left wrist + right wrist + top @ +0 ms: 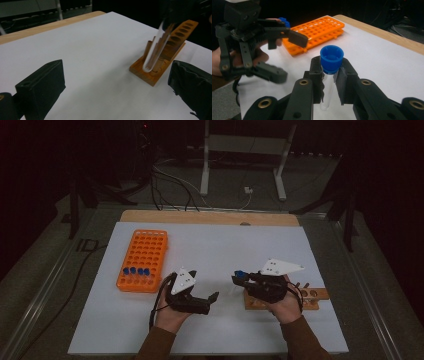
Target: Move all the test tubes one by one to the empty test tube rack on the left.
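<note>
While the right gripper (331, 82) clamps the blue-capped test tube (329, 75) at frame centre, we judge transfer underway; next, the empty, wide-open left gripper (214, 297) takes it toward the upper-left orange rack (142, 260).

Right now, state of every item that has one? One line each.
right gripper: shut on the test tube
test tube: blue cap on, looks empty, lifted off the table by the wooden rack
left gripper: open, nothing between the jaws
wooden rack: flat on the table, visible holes empty
orange rack: flat on the table, four blue-capped tubes in a near row, other holes empty
</note>
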### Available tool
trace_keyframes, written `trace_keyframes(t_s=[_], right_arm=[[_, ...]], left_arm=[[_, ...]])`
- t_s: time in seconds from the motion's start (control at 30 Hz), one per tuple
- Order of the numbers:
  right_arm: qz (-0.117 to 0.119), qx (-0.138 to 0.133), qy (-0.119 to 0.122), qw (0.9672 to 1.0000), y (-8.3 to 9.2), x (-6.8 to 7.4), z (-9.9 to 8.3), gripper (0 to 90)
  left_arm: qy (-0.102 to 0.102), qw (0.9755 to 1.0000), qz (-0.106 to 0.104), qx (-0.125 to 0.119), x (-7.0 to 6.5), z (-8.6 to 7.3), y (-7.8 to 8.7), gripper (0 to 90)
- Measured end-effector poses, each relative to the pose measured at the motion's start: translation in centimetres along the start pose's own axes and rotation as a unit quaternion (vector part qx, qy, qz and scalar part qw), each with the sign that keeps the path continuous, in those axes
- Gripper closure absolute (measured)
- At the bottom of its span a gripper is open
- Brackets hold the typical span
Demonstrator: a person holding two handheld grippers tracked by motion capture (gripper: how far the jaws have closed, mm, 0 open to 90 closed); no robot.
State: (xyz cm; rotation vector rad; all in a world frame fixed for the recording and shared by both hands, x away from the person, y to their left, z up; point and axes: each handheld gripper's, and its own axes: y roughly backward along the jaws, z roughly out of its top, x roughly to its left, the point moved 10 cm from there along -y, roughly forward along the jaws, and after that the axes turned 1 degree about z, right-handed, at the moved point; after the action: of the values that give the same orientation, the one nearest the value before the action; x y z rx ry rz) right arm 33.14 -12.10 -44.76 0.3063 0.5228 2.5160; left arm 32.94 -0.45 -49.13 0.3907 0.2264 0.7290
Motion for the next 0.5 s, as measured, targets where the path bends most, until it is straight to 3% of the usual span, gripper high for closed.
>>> trace_keyframes(t_s=[0.17,0.3,0.5], right_arm=[[0.01,0.006,0.003,0.9999,-1.0,0.8,-0.1,76.8],[0.016,0.007,0.002,0.9999,-1.5,1.3,0.0,76.8],[0.021,0.007,0.001,0.9997,-2.0,1.7,0.1,76.7]], left_arm=[[-0.015,0.9999,0.001,0.005,-1.0,0.3,-0.9,2.2],[-0.028,0.9995,0.009,0.008,-1.6,0.4,-1.4,8.5],[-0.042,0.9991,-0.005,-0.003,-2.7,0.7,-1.8,34.9]])
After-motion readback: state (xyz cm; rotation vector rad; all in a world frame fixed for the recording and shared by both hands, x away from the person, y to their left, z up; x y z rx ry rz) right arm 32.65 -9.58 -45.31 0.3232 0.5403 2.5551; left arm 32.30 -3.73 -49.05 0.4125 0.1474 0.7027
